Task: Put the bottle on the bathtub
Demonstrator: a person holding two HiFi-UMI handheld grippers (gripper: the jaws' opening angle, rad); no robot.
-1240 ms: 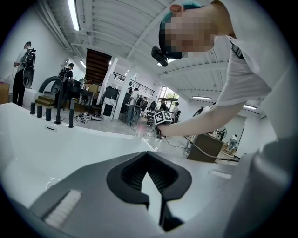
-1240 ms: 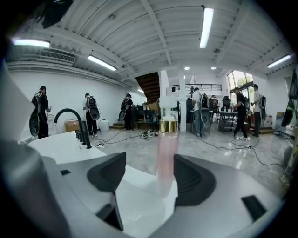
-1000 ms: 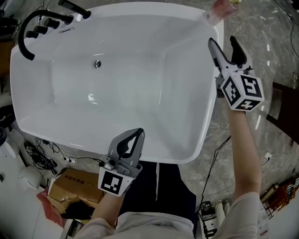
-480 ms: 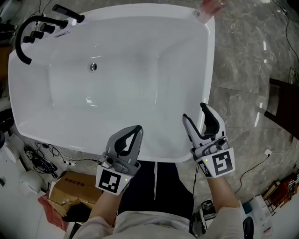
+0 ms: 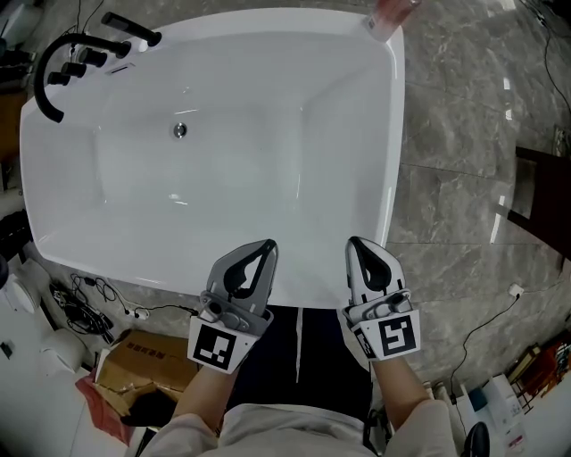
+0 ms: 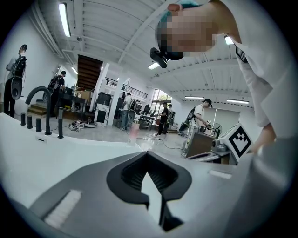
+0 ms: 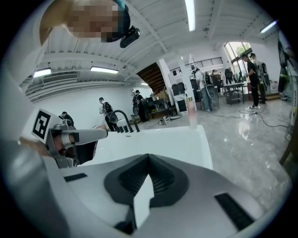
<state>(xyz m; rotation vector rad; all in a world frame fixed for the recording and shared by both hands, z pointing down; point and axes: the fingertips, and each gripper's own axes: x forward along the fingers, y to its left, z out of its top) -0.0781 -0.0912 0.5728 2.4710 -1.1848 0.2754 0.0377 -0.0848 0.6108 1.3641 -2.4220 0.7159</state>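
A pale pink bottle (image 5: 390, 12) stands upright on the far right corner of the white bathtub's rim (image 5: 395, 143). It also shows small and far off in the left gripper view as the bottle (image 6: 134, 132) and in the right gripper view as the bottle (image 7: 191, 111). My left gripper (image 5: 267, 246) and right gripper (image 5: 356, 244) hover side by side over the tub's near rim, far from the bottle. Both are shut with nothing between the jaws, as the left gripper (image 6: 148, 154) and right gripper (image 7: 149, 158) show in their own views.
A black faucet set (image 5: 67, 55) sits at the tub's far left corner, and a drain (image 5: 180, 130) in its basin. Cables and a cardboard box (image 5: 134, 353) lie on the floor at the near left. Grey marble floor (image 5: 464, 161) lies to the right.
My right gripper has drawn back from beside the bottle at the far right corner to the near rim, and its jaws went from open to shut. The left gripper hardly moved.
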